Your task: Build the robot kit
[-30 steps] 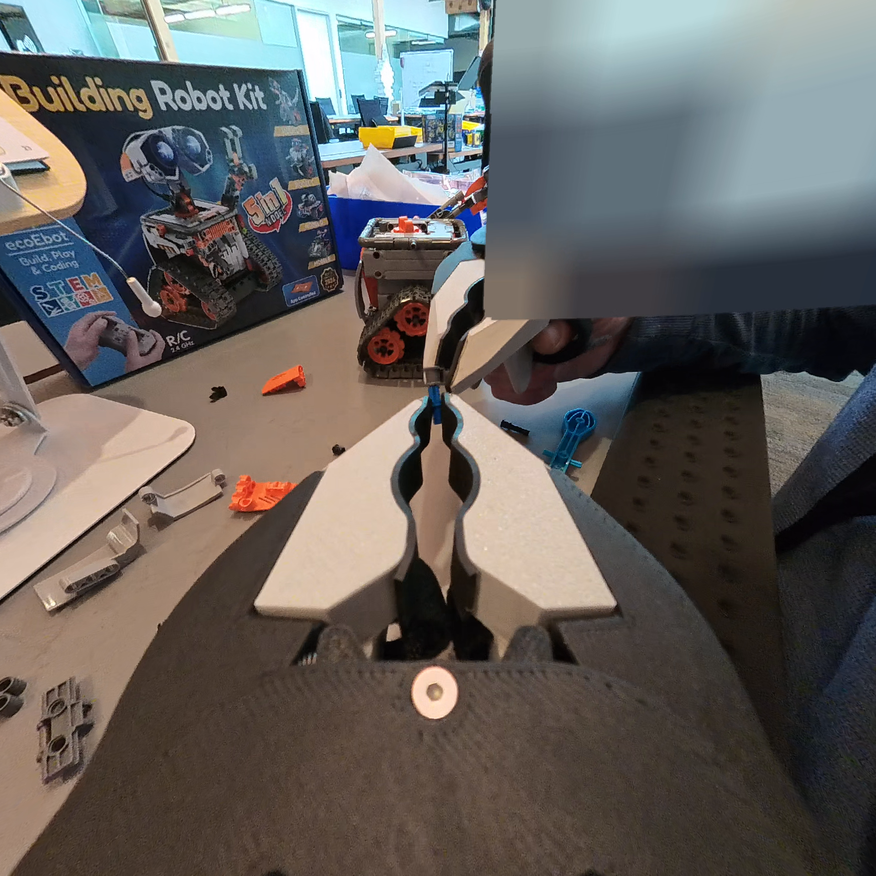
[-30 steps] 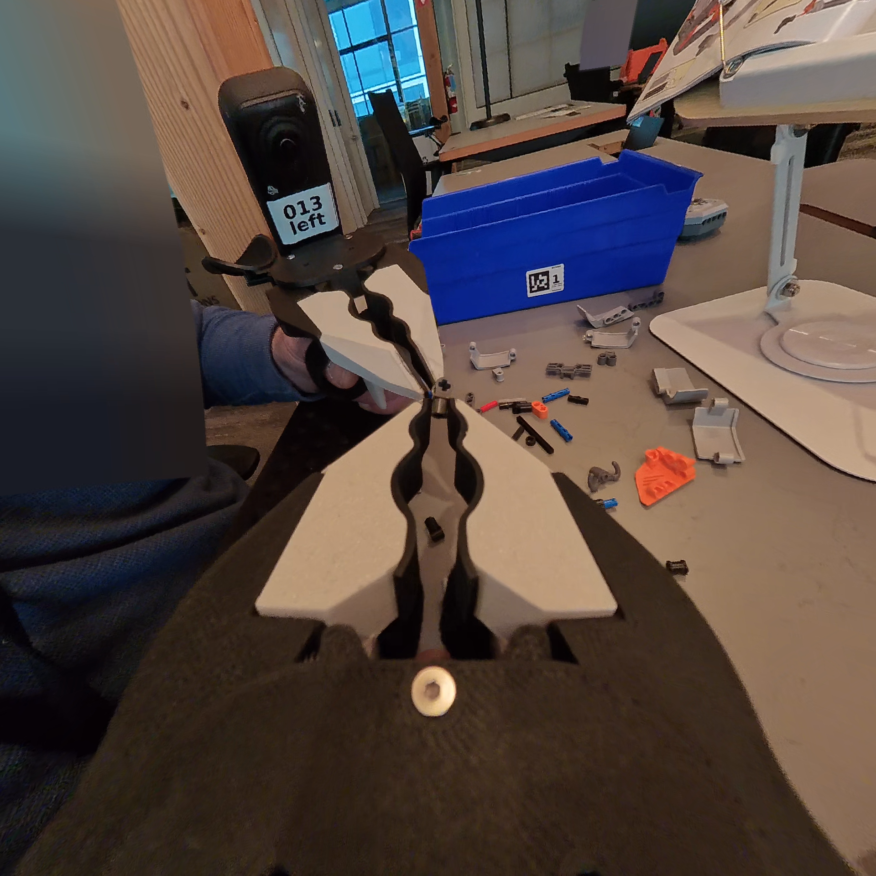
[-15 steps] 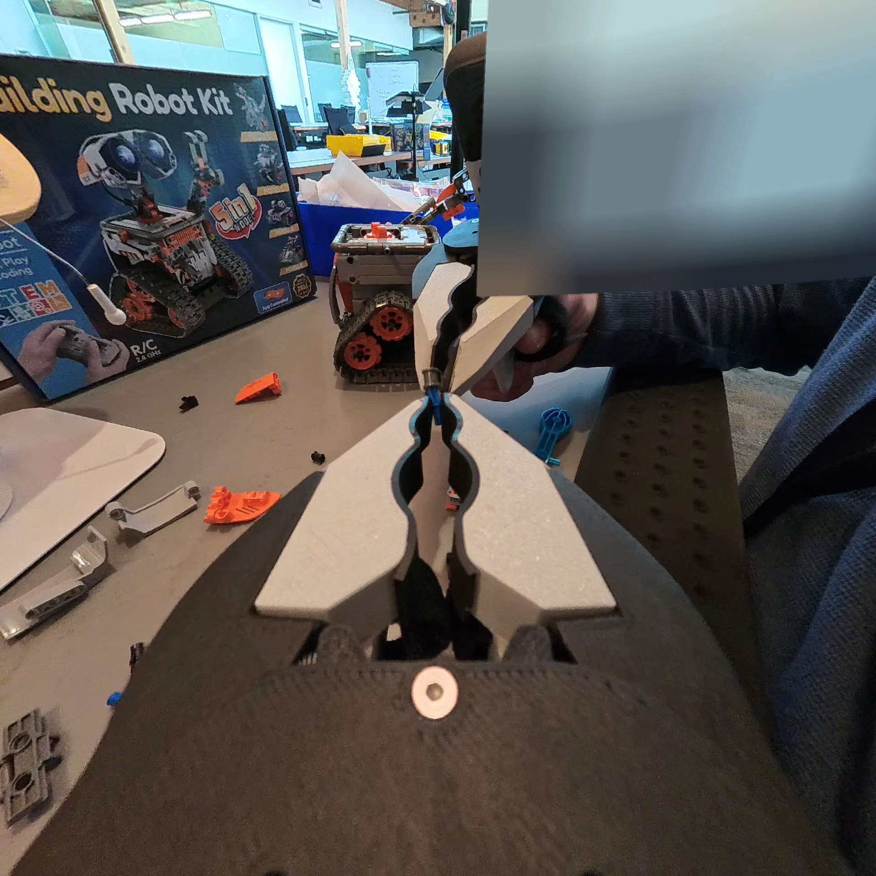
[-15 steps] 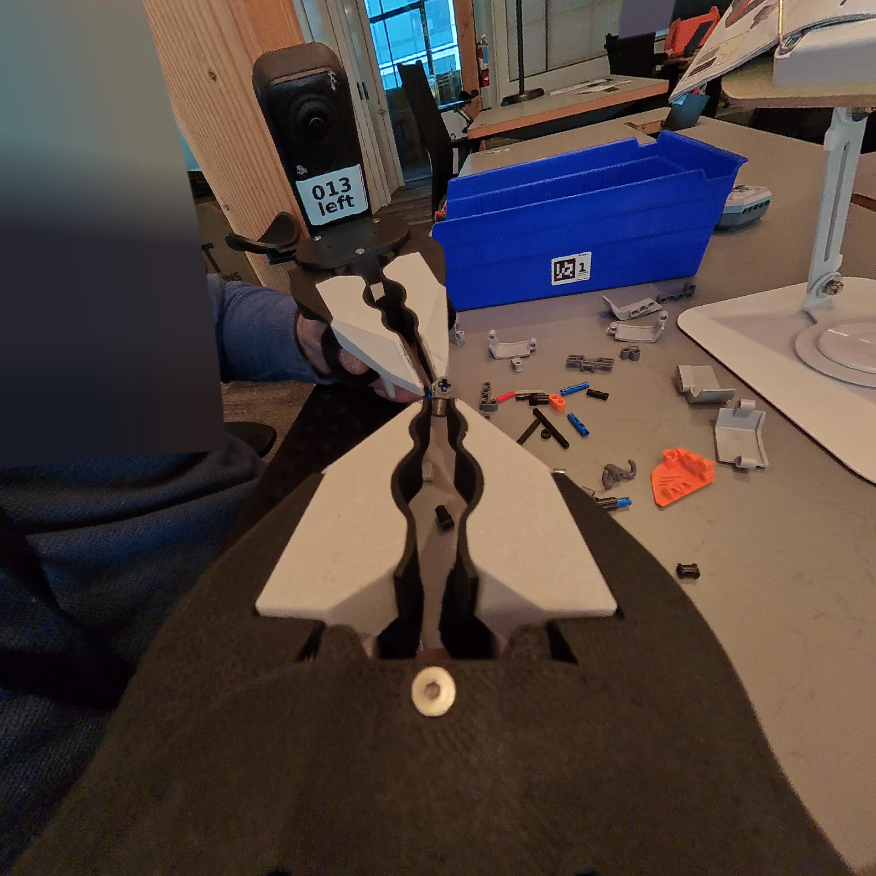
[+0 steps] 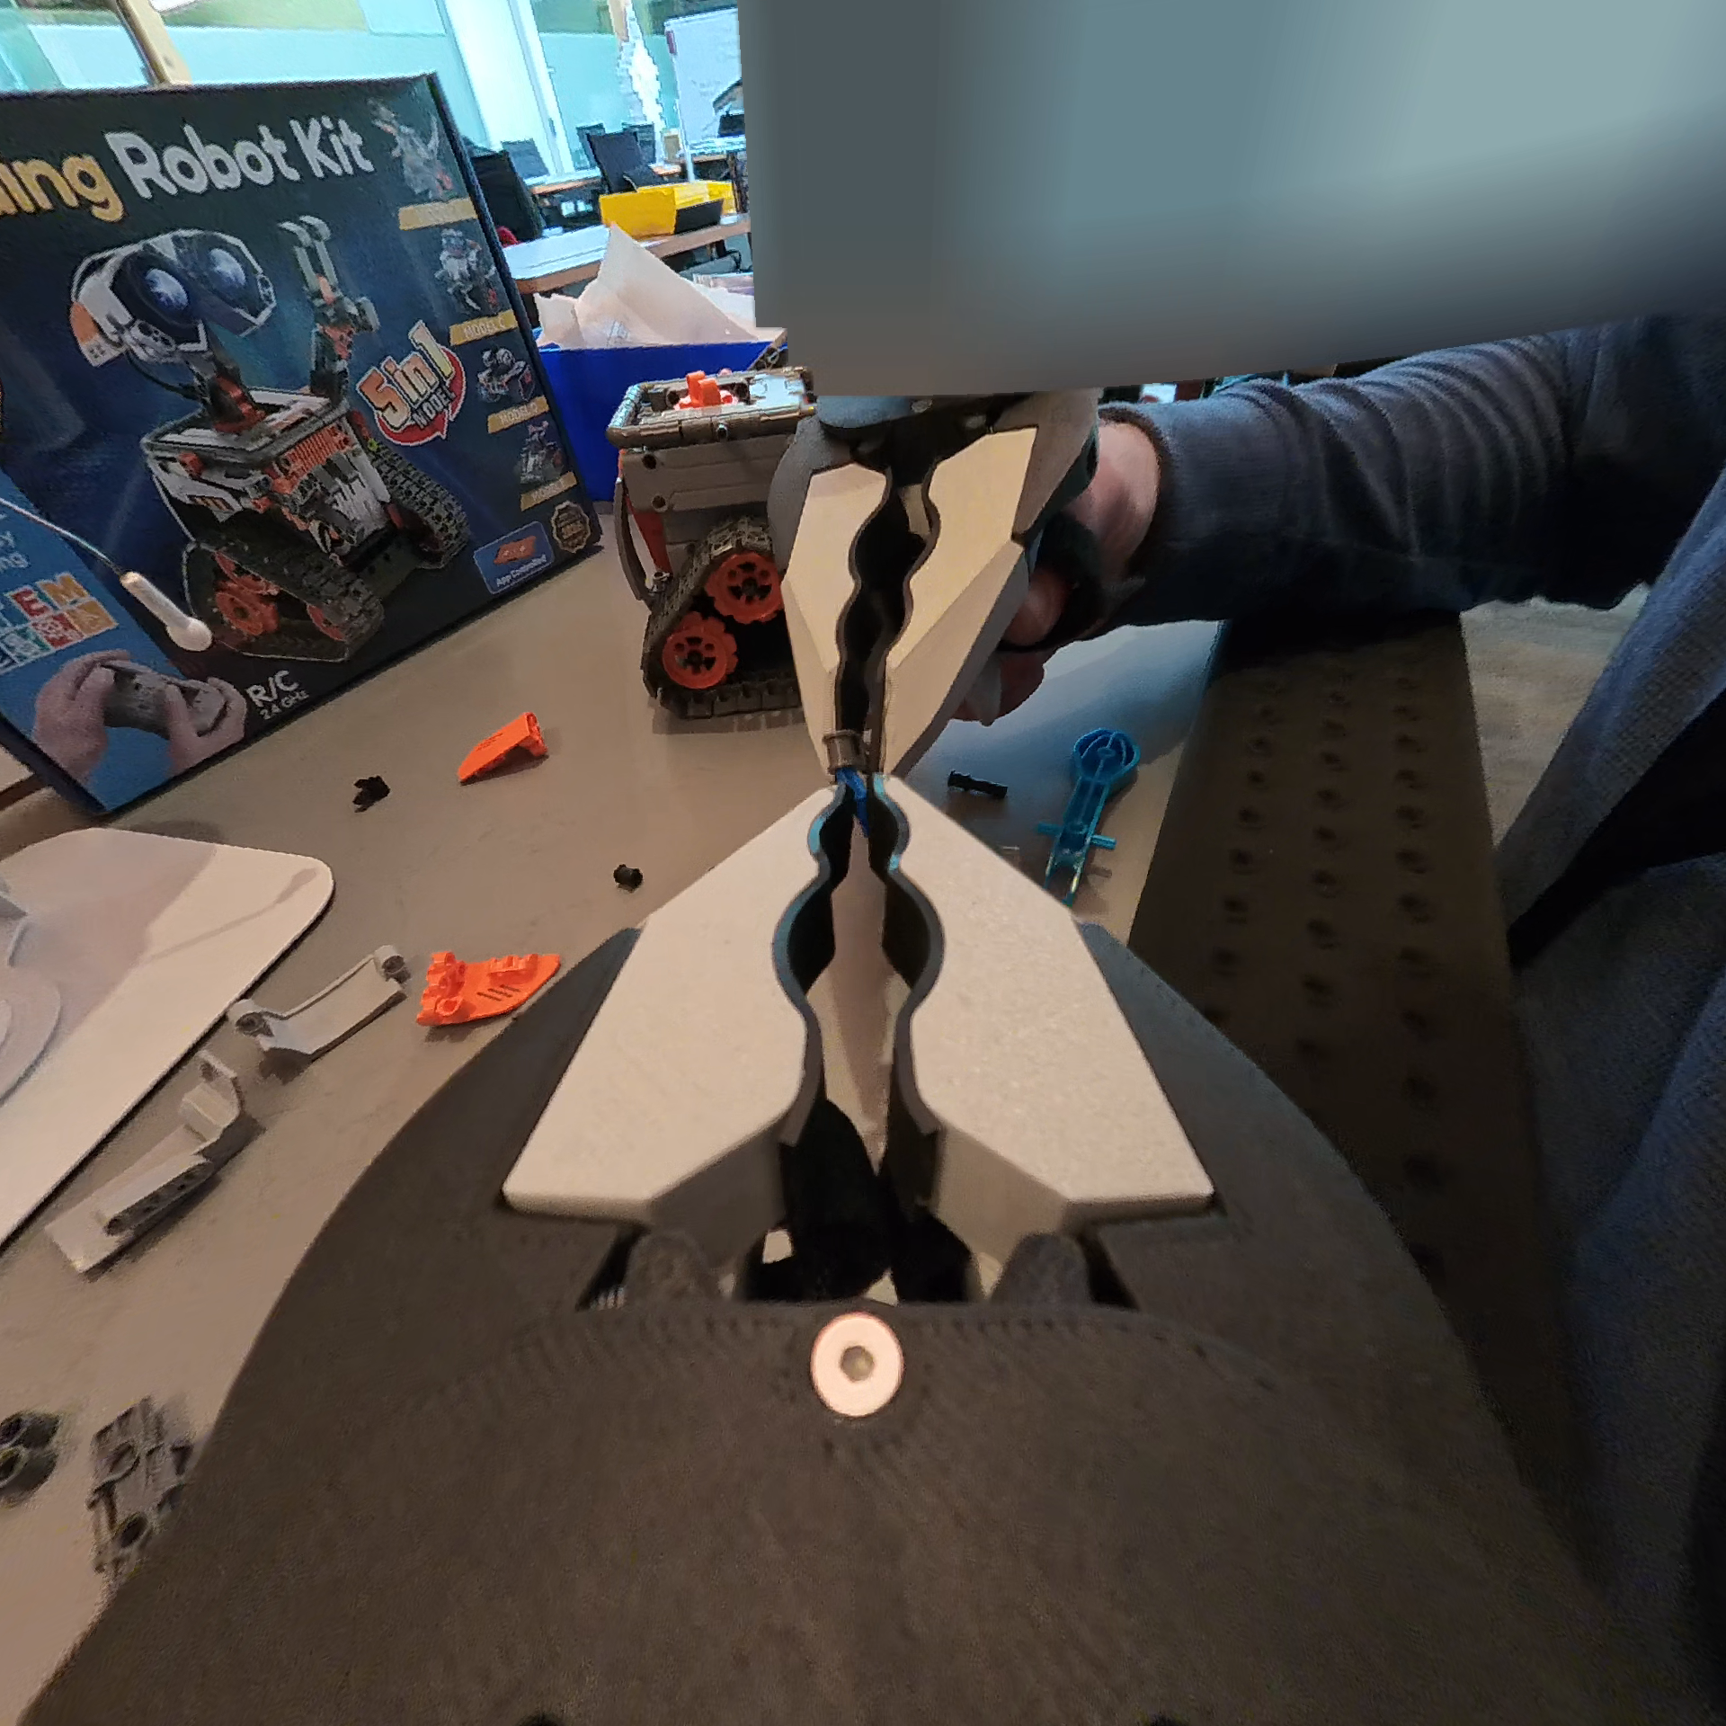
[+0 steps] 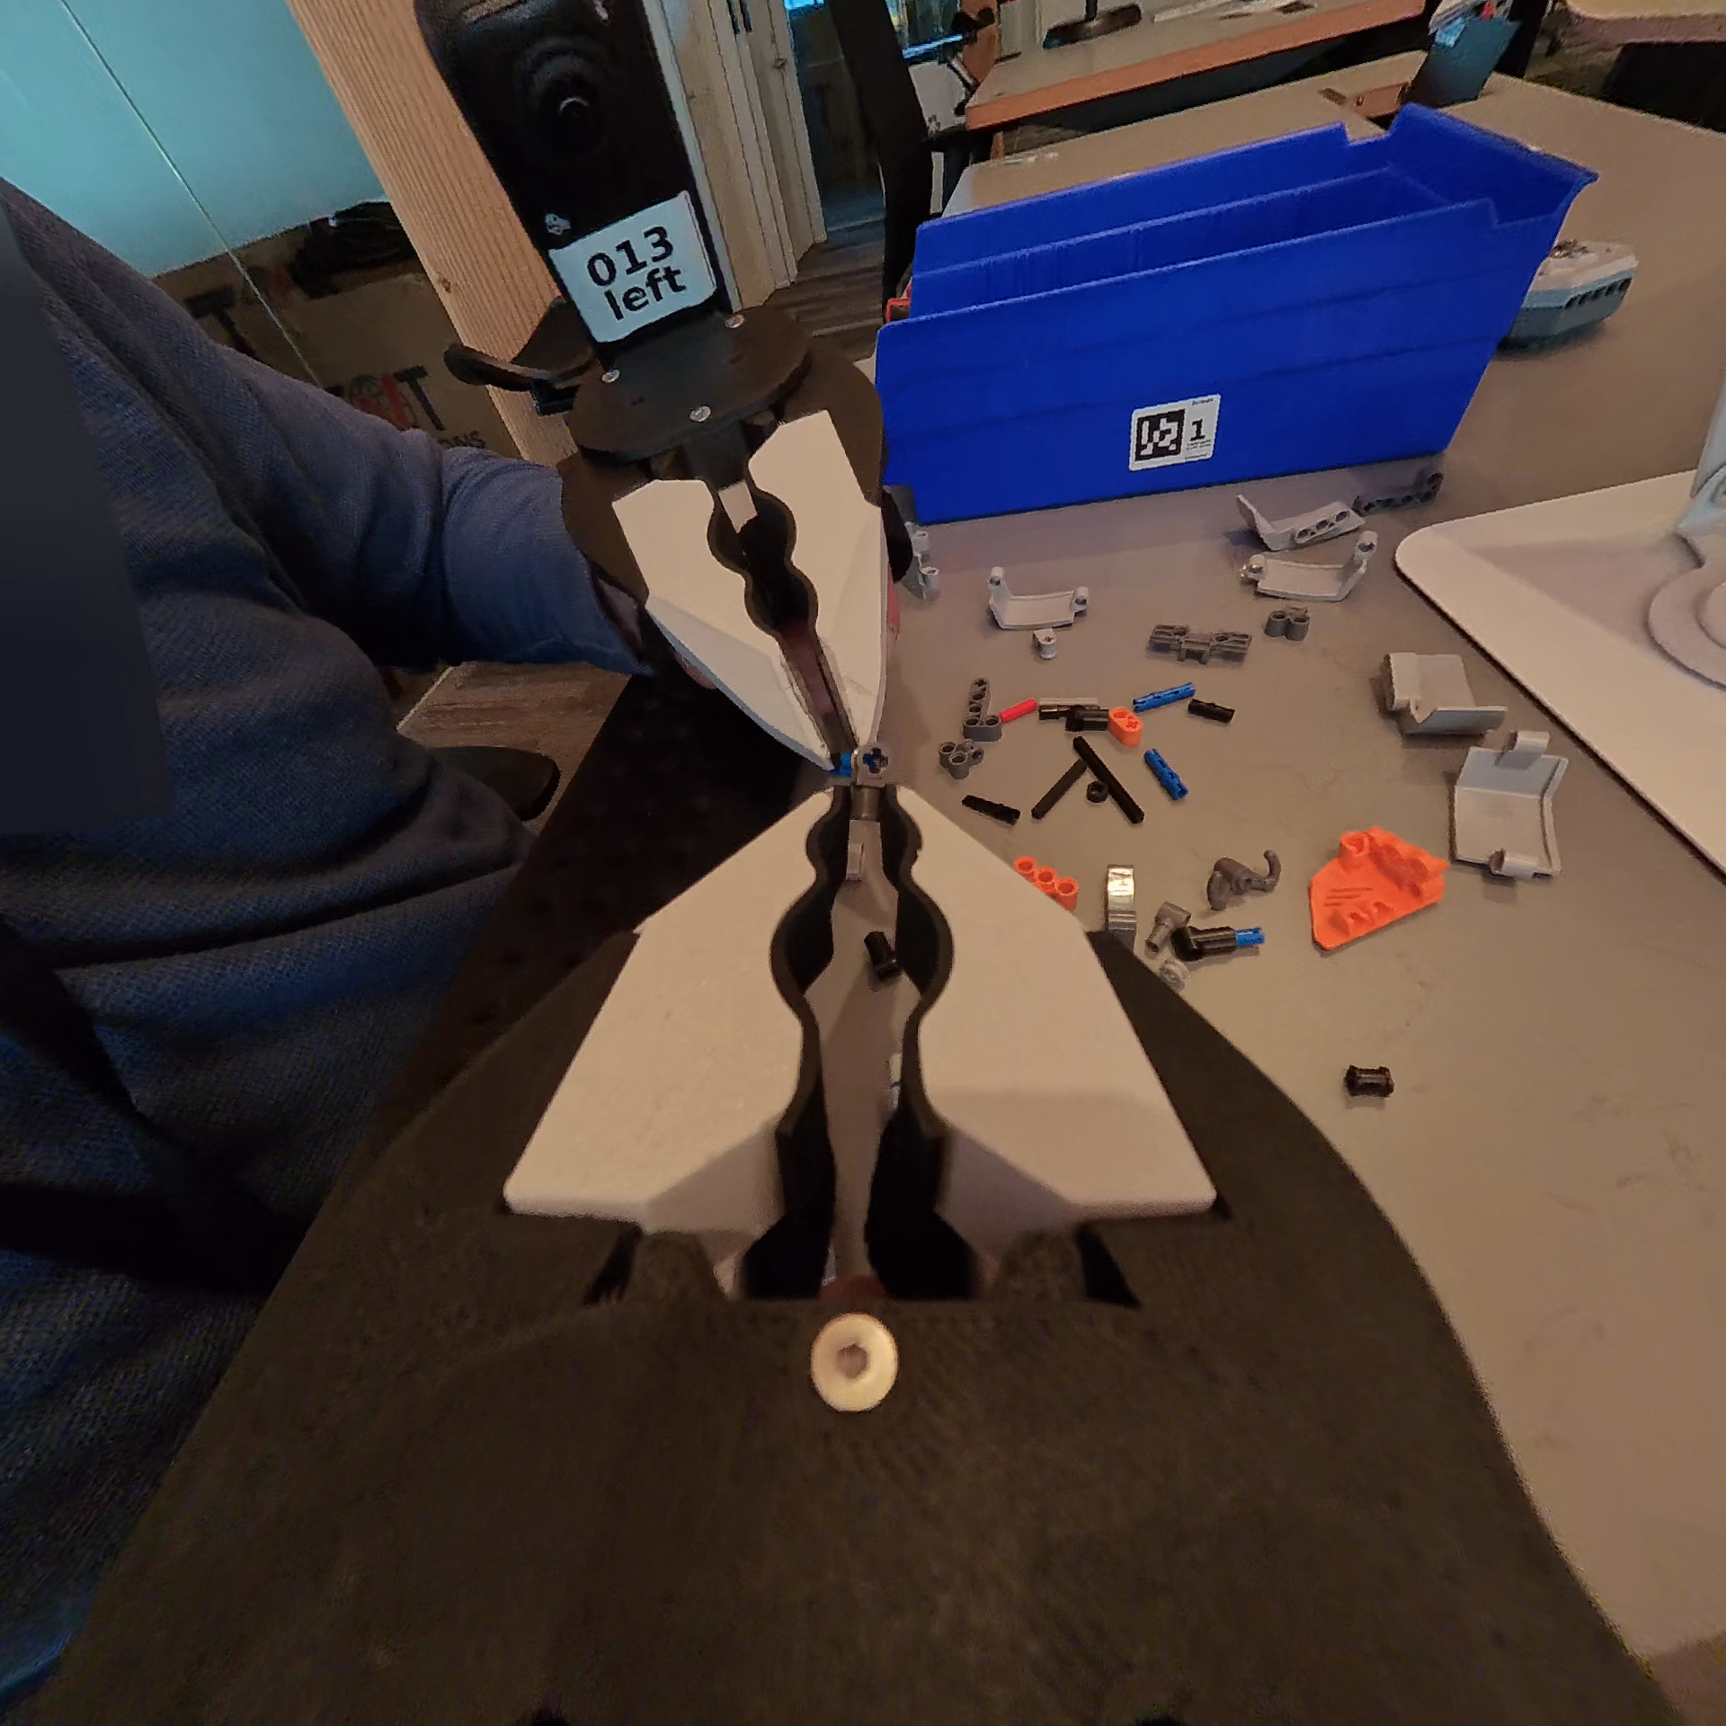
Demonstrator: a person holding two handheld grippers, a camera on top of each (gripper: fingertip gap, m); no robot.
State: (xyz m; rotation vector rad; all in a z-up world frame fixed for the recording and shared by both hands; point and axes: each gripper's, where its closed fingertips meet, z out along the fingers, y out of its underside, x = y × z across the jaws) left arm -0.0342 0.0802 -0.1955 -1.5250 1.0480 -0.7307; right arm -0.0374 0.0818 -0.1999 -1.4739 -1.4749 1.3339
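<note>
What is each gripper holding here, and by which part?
Left gripper pinches a blue pin by its near end. Right gripper pinches a grey connector by its lower end.

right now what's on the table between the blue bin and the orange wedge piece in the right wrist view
In the right wrist view, the table between the blue bin and the orange wedge piece holds loose kit parts: grey brackets, a dark grey connector, and black axles.

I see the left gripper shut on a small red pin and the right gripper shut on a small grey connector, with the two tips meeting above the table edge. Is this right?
Not quite: the pin in the left gripper is blue, not red, as the left wrist view shows. The rest holds: the right gripper is shut on a small grey connector, and the two tips meet above the table edge.
</note>
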